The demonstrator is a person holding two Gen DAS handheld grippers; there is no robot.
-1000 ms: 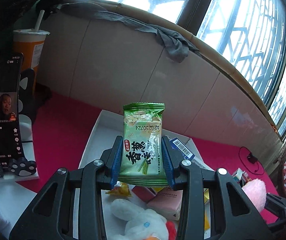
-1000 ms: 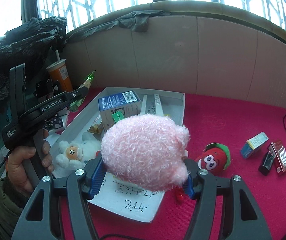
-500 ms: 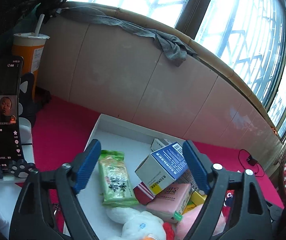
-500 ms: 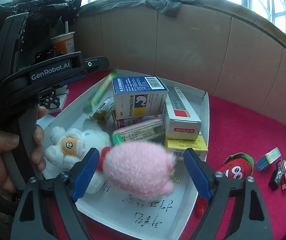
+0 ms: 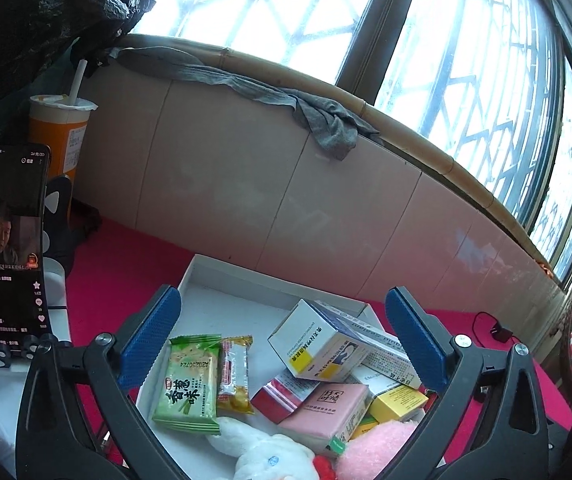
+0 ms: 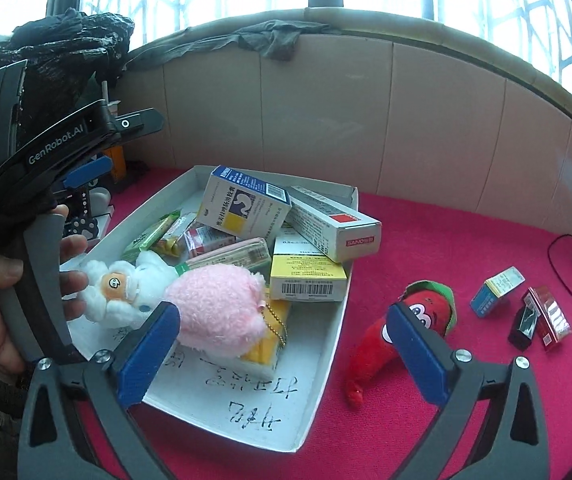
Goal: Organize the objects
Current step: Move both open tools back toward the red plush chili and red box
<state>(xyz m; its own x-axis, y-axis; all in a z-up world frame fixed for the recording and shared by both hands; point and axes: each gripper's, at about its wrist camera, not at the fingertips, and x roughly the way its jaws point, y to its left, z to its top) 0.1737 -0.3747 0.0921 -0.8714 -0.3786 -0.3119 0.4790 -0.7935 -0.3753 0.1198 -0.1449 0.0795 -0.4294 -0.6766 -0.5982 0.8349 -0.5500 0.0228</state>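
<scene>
Hovering over the white tray (image 6: 328,364), you are letting both sets of tongs spread apart, and nothing is sitting between either pair of pads. Your left tongs (image 5: 281,344) are opening above the green snack packet (image 5: 187,384), which is lying flat on the tray floor beside a small orange-and-red packet (image 5: 234,376). Your right tongs (image 6: 281,356) are opening just in front of the pink plush (image 6: 217,312), which is resting in the tray against the white plush toy (image 6: 121,284) and on a yellow item.

Judging by the layout, you are well along: the tray is already holding several medicine boxes, including the blue-and-white box (image 6: 241,206) leaning on top of the pile. Still waiting on the red cloth (image 6: 446,400) outside the tray are the red chili plush (image 6: 390,340), lying just beside the tray wall, and, farther right, a small blue box (image 6: 496,290) and a red-and-black cluster (image 6: 538,320). Those look like your remaining pickups.
</scene>
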